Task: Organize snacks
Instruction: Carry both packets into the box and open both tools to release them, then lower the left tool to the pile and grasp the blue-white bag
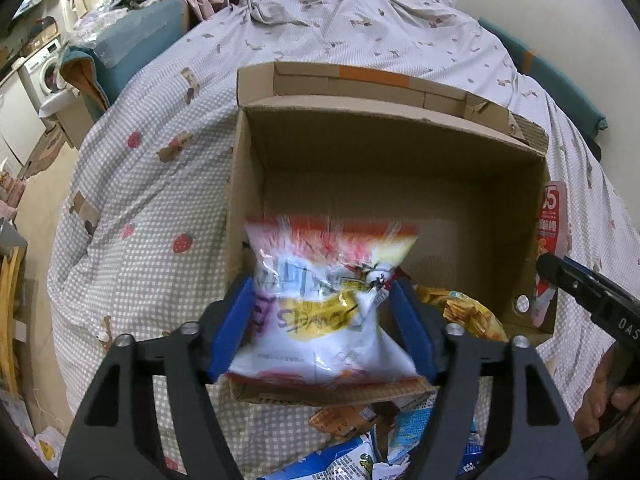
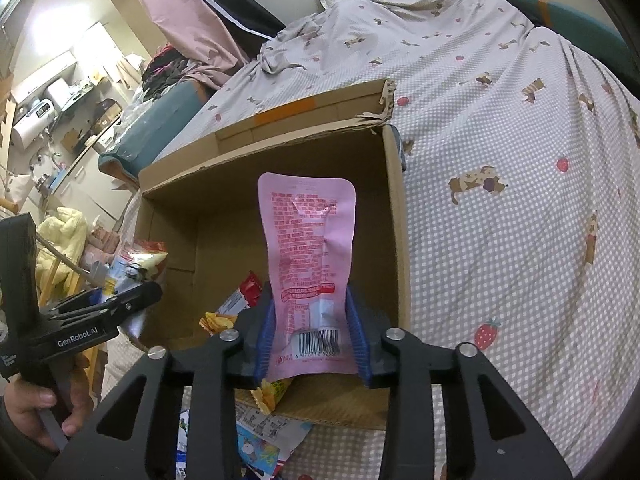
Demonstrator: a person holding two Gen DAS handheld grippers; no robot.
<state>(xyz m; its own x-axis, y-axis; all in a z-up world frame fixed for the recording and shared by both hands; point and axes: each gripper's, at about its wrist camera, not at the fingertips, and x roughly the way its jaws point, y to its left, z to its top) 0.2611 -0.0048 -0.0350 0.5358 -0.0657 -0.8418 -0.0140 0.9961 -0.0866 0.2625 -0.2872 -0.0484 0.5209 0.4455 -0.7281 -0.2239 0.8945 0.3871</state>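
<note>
Two snack packets are held by grippers above an open cardboard box [image 1: 384,168] on a bed [image 1: 140,184].

A white and yellow snack bag [image 1: 324,312] is clamped by the left gripper [image 1: 324,328] over the box's near left corner. A pink pouch [image 2: 310,276], barcode end nearest the camera, is clamped upright by the right gripper [image 2: 312,340] over the box's near wall. An orange packet [image 1: 468,312] is seen inside the box; more packets [image 1: 360,440] are piled just in front of it.

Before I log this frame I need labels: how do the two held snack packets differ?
The white packet in the left tool is wide, crinkly and motion-blurred; the pink packet in the right tool is narrow, flat, sharp, with its barcode toward the camera. White shows yellow and red print; pink shows fine red text. Both are held over the cardboard box.
</note>
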